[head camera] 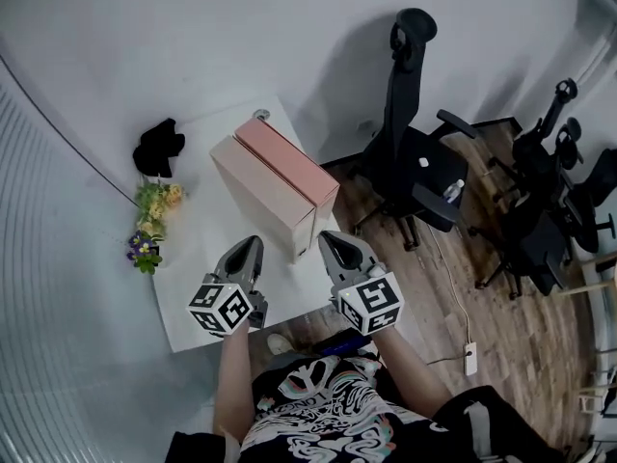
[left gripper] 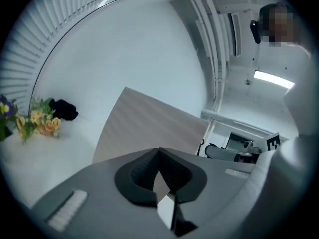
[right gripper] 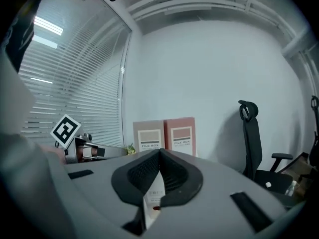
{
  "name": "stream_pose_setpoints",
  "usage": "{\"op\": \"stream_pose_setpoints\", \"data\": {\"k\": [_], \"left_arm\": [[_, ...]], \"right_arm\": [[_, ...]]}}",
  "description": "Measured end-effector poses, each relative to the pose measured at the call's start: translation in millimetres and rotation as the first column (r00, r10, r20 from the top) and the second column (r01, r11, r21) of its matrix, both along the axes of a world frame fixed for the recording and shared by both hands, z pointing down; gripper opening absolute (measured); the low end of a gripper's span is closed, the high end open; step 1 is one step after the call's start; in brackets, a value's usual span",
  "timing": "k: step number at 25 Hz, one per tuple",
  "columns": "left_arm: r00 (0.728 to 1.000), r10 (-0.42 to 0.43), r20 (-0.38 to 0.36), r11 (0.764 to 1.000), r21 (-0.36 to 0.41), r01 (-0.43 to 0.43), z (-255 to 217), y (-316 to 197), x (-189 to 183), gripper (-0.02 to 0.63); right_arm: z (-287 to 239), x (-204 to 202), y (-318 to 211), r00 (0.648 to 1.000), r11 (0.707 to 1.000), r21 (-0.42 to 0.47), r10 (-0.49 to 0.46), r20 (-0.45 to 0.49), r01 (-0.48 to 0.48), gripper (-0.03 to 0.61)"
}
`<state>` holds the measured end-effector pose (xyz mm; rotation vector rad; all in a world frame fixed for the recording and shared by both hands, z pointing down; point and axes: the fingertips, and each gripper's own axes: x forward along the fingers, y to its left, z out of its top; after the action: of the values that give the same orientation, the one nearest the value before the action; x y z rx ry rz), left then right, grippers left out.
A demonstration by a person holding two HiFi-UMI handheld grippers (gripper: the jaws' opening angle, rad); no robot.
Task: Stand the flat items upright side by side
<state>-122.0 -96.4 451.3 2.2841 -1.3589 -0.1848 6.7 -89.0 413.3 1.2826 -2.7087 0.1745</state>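
Two flat file boxes stand upright side by side on the white table (head camera: 198,258), a beige box (head camera: 253,193) on the left and a pink box (head camera: 289,160) on the right, touching each other. My left gripper (head camera: 251,247) and right gripper (head camera: 330,242) hover just in front of them, apart from the boxes. Both are shut with nothing between the jaws. In the left gripper view the beige box's broad side (left gripper: 149,126) fills the middle beyond the shut left gripper (left gripper: 159,151). The right gripper view shows the labelled ends of the beige box (right gripper: 148,138) and pink box (right gripper: 180,135) past the shut right gripper (right gripper: 160,152).
A small bunch of flowers (head camera: 152,222) and a black object (head camera: 159,147) sit at the table's left side by the wall. A black office chair (head camera: 416,152) stands on the wood floor right of the table, with more chairs (head camera: 549,191) further right.
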Motion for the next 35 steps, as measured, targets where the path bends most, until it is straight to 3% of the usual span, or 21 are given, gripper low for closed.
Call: {"op": "stream_pose_setpoints", "data": {"k": [4, 7, 9, 13, 21, 35], "left_arm": [[0.991, -0.082, 0.103, 0.997, 0.009, 0.081, -21.9, 10.2, 9.3, 0.000], [0.961, -0.151, 0.230, 0.988, 0.049, 0.144, -35.4, 19.3, 15.6, 0.001], [0.946, -0.189, 0.264, 0.982, 0.072, 0.176, -41.7, 26.2, 20.2, 0.000], [0.936, -0.259, 0.237, 0.965, 0.097, 0.242, -49.8, 38.0, 27.2, 0.000], [0.914, -0.342, 0.218, 0.939, 0.099, 0.328, -46.9, 54.9, 37.7, 0.000], [0.899, -0.369, 0.234, 0.929, 0.081, 0.360, -44.1, 51.7, 61.2, 0.000]], "right_arm": [[-2.3, 17.2, 2.2, 1.000, 1.000, -0.014, -0.014, -0.004, 0.014, 0.000], [-6.8, 24.8, 2.6, 0.999, 0.999, -0.026, -0.041, 0.022, 0.042, 0.000], [-8.2, 29.2, 3.1, 0.998, 0.998, -0.026, -0.055, 0.021, 0.055, 0.000], [-5.9, 45.1, 1.9, 0.999, 0.998, -0.041, -0.040, 0.011, 0.040, 0.000], [-5.3, 58.4, 8.8, 0.995, 0.995, -0.036, -0.098, 0.016, 0.098, 0.000], [-7.9, 90.7, 5.7, 0.995, 0.995, -0.036, -0.097, 0.032, 0.098, 0.000]]}}
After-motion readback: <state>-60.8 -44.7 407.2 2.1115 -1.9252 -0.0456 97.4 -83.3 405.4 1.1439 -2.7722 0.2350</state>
